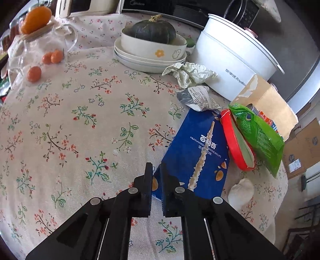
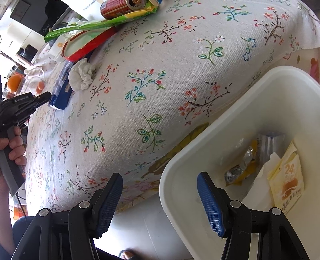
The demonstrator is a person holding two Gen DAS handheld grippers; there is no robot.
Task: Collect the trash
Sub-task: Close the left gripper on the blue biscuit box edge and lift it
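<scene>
My left gripper [image 1: 156,167] is shut on the near corner of a blue biscuit box [image 1: 197,152] lying on the floral tablecloth; it also shows in the right wrist view [image 2: 61,96]. Beside the box lie a red round lid [image 1: 237,140], a green snack bag [image 1: 258,136], crumpled wrappers [image 1: 192,74] and a white tissue wad [image 1: 241,192]. My right gripper [image 2: 160,180] is open and empty, beside the table edge, over the rim of a white trash bin [image 2: 200,160] that holds several wrappers. A drink can [image 2: 122,7] lies at the far edge.
Stacked plates and a bowl with a dark squash [image 1: 153,30], a white electric cooker [image 1: 236,60], a brown paper bag [image 1: 268,100], a glass jug [image 1: 40,44] and small oranges [image 1: 34,74] stand on the table. Cardboard boxes [image 1: 302,148] sit beyond the right edge.
</scene>
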